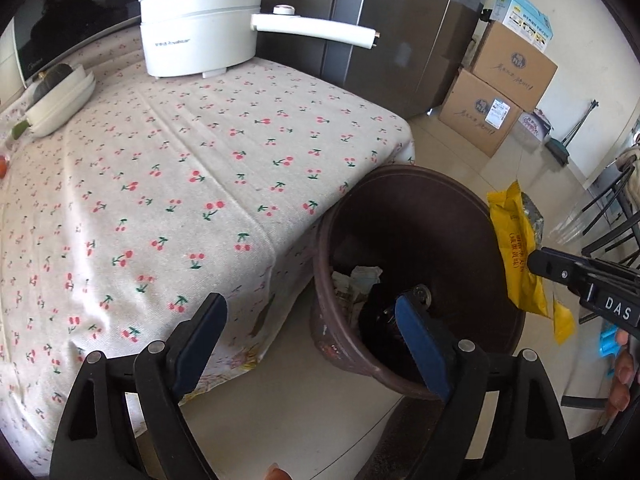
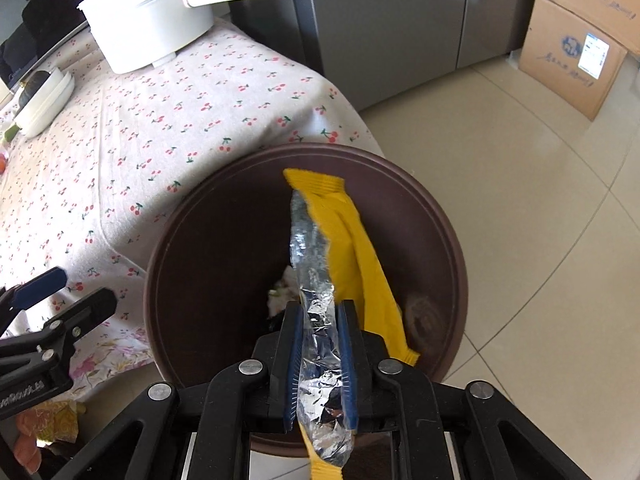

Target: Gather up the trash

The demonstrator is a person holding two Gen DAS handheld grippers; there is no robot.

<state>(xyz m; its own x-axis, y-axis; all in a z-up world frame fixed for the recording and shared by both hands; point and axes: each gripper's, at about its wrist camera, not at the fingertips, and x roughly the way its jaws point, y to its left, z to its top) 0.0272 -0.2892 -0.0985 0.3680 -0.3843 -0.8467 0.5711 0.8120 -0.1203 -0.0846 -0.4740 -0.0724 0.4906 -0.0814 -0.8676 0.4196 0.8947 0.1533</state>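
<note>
My right gripper [image 2: 318, 312] is shut on a yellow foil-lined wrapper [image 2: 352, 248] and holds it over the open mouth of a brown trash bin [image 2: 448, 248]. The wrapper [image 1: 516, 236] also shows at the right of the left wrist view, pinched by the right gripper [image 1: 536, 264] above the bin's far rim [image 1: 404, 172]. Crumpled paper [image 1: 360, 276] lies inside the bin. My left gripper [image 1: 308, 312] is open and empty, its left finger over the table edge and its right finger over the bin; it shows at the left of the right wrist view [image 2: 68, 292].
A table with a cherry-print cloth [image 1: 180, 168] stands against the bin. On it are a white electric pot [image 1: 200, 28] with a long handle and a white dish [image 1: 60, 100]. Cardboard boxes [image 1: 496, 92] and a grey fridge [image 1: 400, 28] stand behind on the tiled floor.
</note>
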